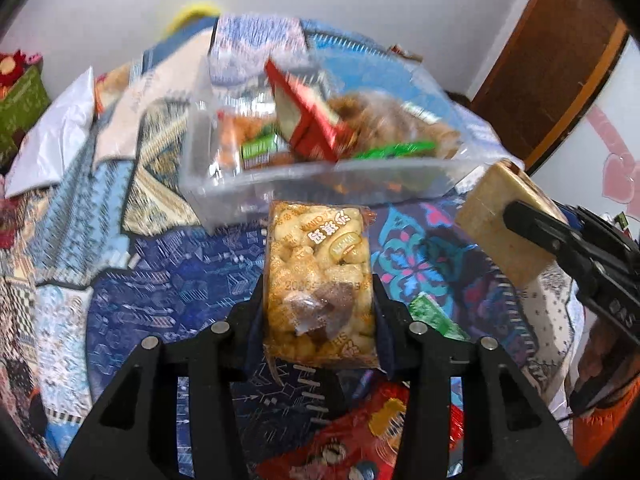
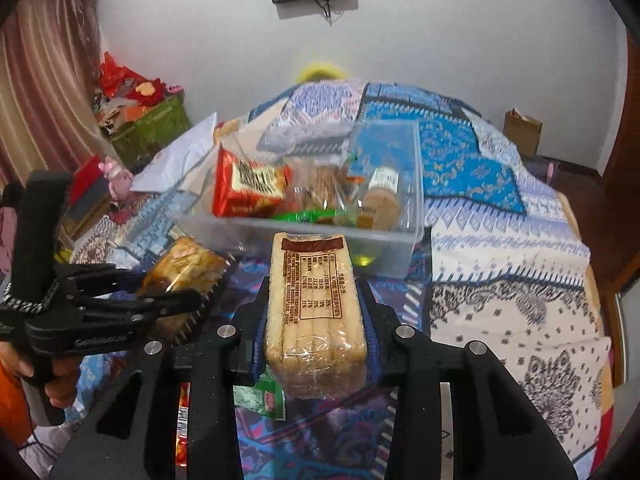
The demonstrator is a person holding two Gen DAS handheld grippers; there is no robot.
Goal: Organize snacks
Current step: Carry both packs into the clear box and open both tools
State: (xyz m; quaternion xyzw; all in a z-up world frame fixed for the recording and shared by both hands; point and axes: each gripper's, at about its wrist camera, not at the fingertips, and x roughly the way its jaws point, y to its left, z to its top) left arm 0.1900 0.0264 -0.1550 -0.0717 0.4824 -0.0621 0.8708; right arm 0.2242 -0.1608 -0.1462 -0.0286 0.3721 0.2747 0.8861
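Note:
In the left wrist view, my left gripper (image 1: 318,292) is shut on a clear pack of golden puffed snacks (image 1: 316,264), held above the quilt. A clear plastic bin (image 1: 280,178) lies just beyond it, holding a red packet (image 1: 308,116) and other snacks. At the right, my right gripper (image 1: 516,216) holds a beige cracker pack (image 1: 500,208). In the right wrist view, that right gripper (image 2: 314,304) is shut on the cracker pack (image 2: 314,280), short of the bin (image 2: 304,238). The left gripper (image 2: 176,300) with the puffed snacks (image 2: 184,266) is at the left.
A patterned quilt (image 2: 500,264) covers the bed. A green packet (image 2: 260,396) and a red bag (image 1: 380,432) lie on it below the grippers. A green box (image 2: 152,132) of red items stands at the left wall. A brown paper bag (image 2: 522,130) sits far right, by a wooden door (image 1: 560,60).

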